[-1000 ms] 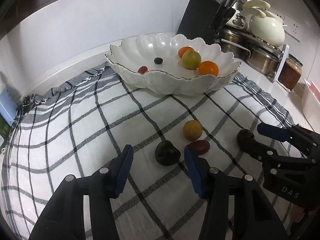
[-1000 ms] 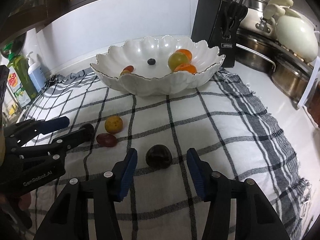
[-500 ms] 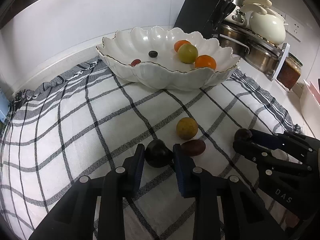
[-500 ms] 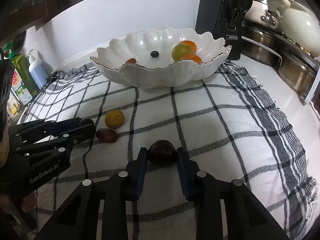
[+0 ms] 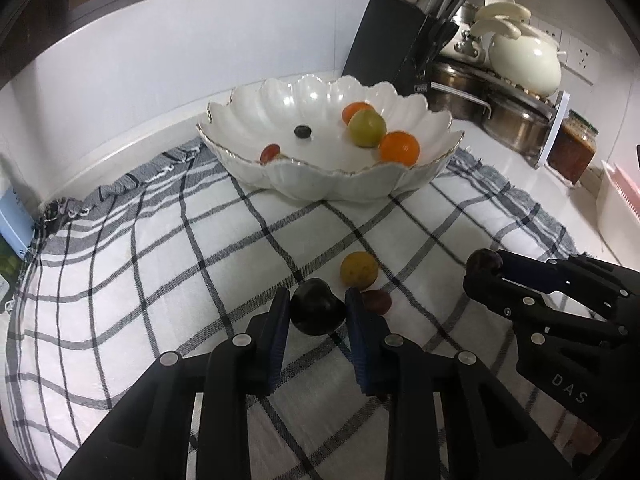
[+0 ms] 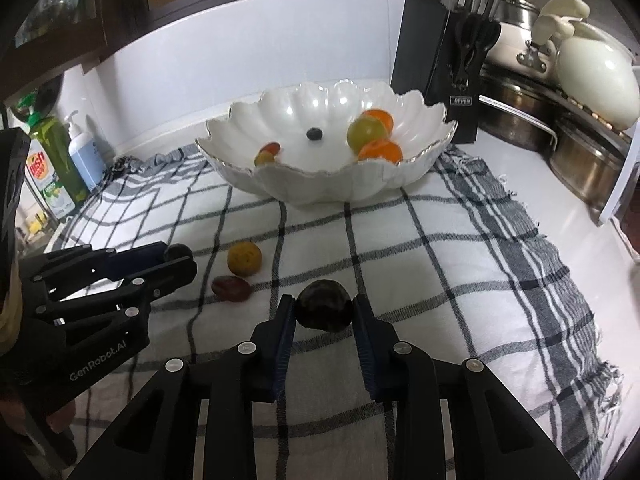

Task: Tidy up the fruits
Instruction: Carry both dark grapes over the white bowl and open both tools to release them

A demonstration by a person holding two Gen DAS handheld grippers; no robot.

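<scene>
Left gripper (image 5: pixel 316 312): blue-padded fingers (image 5: pixel 278 320) clamped on a dark plum (image 5: pixel 317 312), near-black, glossy, slightly heart-shaped, resting on the checked cloth (image 5: pixel 160 264). The jaws have just been closing, with the plum between them.

Right gripper (image 6: pixel 323 314): fingers (image 6: pixel 285 328) clenched on a second dark plum (image 6: pixel 324 312), round with a faint mottled sheen, also down on the cloth. From the left wrist view this gripper enters at the right with its plum showing at the fingertips.

Loose on the cloth between the two grippers: 1 yellow fruit (image 5: pixel 359 271), round and speckled, and 1 dark red fruit (image 6: pixel 231 288), oval, just beside it. Plums in grip: 2.

White scalloped bowl (image 5: pixel 320 184) stands at the far edge of the cloth. Contents counted: 2 orange fruits (image 5: pixel 399 148), 1 green-yellow fruit (image 5: pixel 367 128) between them, 1 small dark berry (image 5: pixel 303 131) near the centre, 1 small red fruit (image 5: pixel 270 153) at the near-left wall; the right wrist view shows 1 small yellowish fruit (image 6: pixel 264 157) touching it.

Writing: "DAS" on the right gripper body; "GenRobot.AI" on the left gripper body. Black knife block (image 6: pixel 434 72) behind the bowl carries a small white label, too small to read surely. Green bottle (image 6: pixel 50 168) at far left has a red-and-yellow label, text unclear; 1 blue pump bottle (image 6: pixel 86 160) stands beside it. Steel pots (image 5: pixel 504 116) and a cream kettle (image 5: pixel 524 60) sit at right.
</scene>
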